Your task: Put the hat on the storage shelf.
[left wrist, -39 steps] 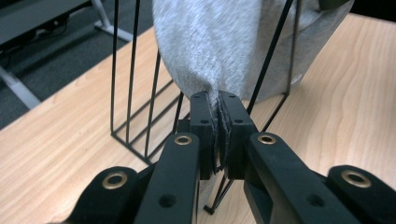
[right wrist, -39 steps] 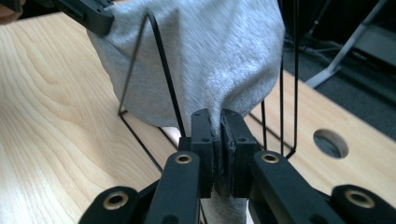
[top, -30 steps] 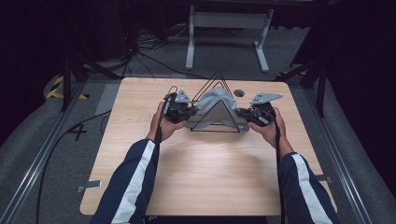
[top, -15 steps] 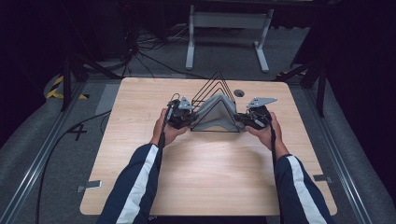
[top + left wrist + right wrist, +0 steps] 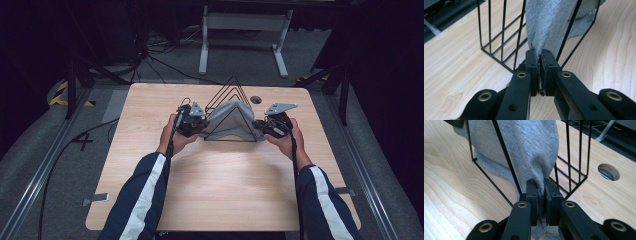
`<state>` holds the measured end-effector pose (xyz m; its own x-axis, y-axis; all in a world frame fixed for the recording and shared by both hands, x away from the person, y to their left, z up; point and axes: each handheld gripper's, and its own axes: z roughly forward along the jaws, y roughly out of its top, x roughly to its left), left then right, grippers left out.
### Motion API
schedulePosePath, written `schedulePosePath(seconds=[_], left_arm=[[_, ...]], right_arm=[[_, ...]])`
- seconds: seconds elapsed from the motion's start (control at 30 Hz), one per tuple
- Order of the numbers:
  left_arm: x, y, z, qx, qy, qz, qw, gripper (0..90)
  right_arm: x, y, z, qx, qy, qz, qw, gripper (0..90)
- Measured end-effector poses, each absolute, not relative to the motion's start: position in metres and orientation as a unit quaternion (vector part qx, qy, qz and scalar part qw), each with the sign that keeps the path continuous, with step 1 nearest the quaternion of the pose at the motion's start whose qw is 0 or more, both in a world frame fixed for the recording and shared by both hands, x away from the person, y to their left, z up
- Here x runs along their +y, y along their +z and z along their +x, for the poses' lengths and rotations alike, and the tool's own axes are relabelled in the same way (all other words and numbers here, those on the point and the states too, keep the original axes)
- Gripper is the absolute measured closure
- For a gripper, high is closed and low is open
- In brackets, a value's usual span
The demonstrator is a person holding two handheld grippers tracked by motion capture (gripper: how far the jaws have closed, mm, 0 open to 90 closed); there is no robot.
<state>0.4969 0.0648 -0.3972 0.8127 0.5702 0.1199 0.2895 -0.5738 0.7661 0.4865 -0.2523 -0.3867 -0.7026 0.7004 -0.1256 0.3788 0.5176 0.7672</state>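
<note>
Both sets of jaws are clamped tight on the grey cloth (image 5: 549, 22): my left gripper (image 5: 540, 67) pinches one end, my right gripper (image 5: 541, 192) the other. I see the cloth draped through the black wire rack (image 5: 232, 112), whose rods stand just beside each grip. Bare wooden surface (image 5: 220, 190) lies open toward me; a round hole (image 5: 608, 172) sits near the rack, with dark floor beyond.

— What is the person wearing?
— Dark navy sleeves (image 5: 142, 200) with a white stripe.
— And the grippers?
— The left gripper (image 5: 192, 120) and right gripper (image 5: 274, 125) are black, brass-ringed screw holes, grey three-cornered plates, trailing black cables.
</note>
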Motion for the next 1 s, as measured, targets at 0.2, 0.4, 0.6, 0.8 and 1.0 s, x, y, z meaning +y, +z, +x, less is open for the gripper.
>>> schedulePosePath(seconds=[0.2, 0.4, 0.6, 0.8, 1.0], left_arm=[[0.066, -0.39, 0.492, 0.238, 0.194, 0.876, 0.372, 84.2], [0.074, -0.383, 0.49, 0.241, 0.202, 0.875, 0.369, 80.8], [0.082, -0.377, 0.484, 0.234, 0.206, 0.878, 0.363, 78.5], [0.088, -0.373, 0.477, 0.228, 0.208, 0.88, 0.361, 78.1], [0.096, -0.373, 0.472, 0.23, 0.199, 0.88, 0.364, 71.1]], right_arm=[[-0.253, -0.38, 0.483, 0.846, 0.366, 0.317, 0.225, 81.1], [-0.259, -0.368, 0.481, 0.84, 0.37, 0.32, 0.234, 77.7], [-0.263, -0.359, 0.476, 0.836, 0.371, 0.321, 0.245, 76.5], [-0.269, -0.355, 0.471, 0.837, 0.367, 0.32, 0.248, 76.6], [-0.274, -0.354, 0.465, 0.839, 0.365, 0.319, 0.247, 74.8]])
